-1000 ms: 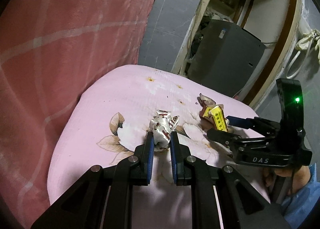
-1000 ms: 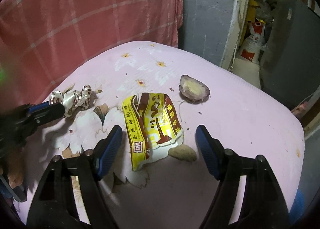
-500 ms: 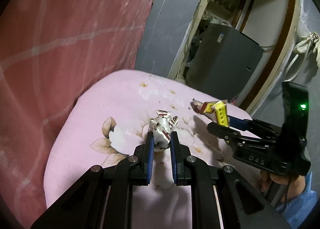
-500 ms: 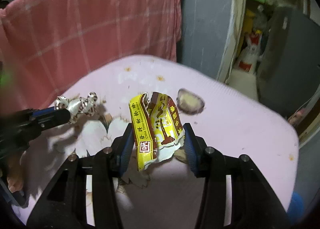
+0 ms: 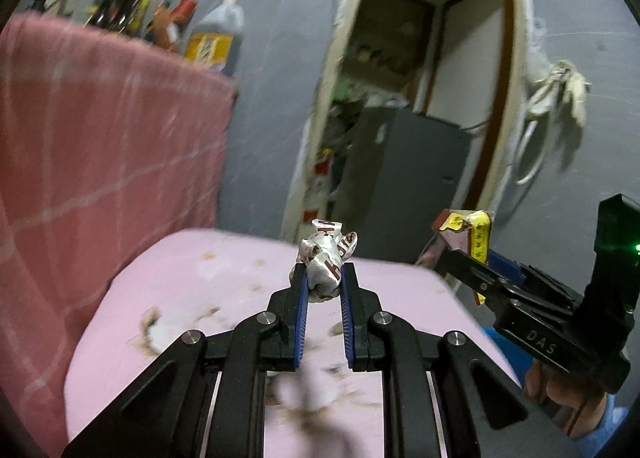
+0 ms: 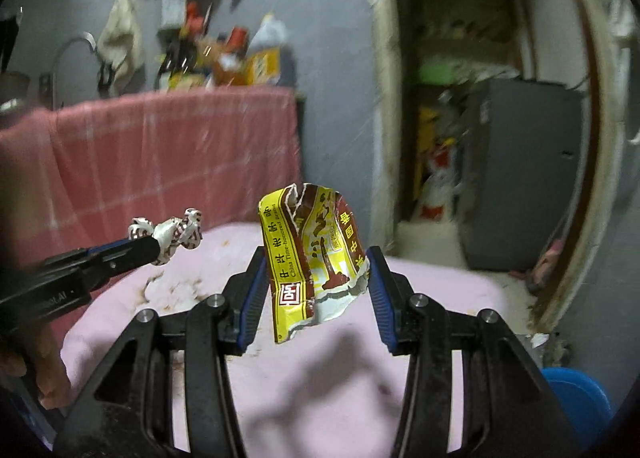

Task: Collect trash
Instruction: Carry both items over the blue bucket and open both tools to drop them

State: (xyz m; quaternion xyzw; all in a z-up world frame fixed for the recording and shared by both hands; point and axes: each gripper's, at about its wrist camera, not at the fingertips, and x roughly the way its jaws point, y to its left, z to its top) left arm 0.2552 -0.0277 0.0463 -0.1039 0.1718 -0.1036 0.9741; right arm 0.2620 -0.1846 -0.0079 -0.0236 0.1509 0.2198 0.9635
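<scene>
- Trash is held in both tools, lifted clear of the pink cushion (image 6: 440,290): a crumpled silver-and-red wrapper (image 5: 326,264) is clamped in the left tool (image 5: 323,290), and a torn yellow-and-brown packet (image 6: 314,258) is pinched between the pads of the right tool (image 6: 316,282).
- The crumpled wrapper is gripped only by its lower part, with most of its bulk above the fingertips (image 5: 301,298); it could be worked loose by a quick swing and dropped on the cushion or the floor.
- The packet is thin, glossy and bowed between the pads, held by its two side edges only. It could be buckled further and slid out downward, since its lower torn end hangs free below the grip.
- The two tools are near each other, the wrapper being just beside the left edge of the packet in the right wrist view. One piece could be knocked from its grip if the tools were brought together carelessly.
- A blue rim (image 6: 576,398) is seen low beyond the right edge of the cushion; whether it is a bin cannot be told. If either piece is released before it is over a container, it would be left to be collected again.
- Crumbs and stains are visible on the cushion, and smaller scraps there could be overlooked.
</scene>
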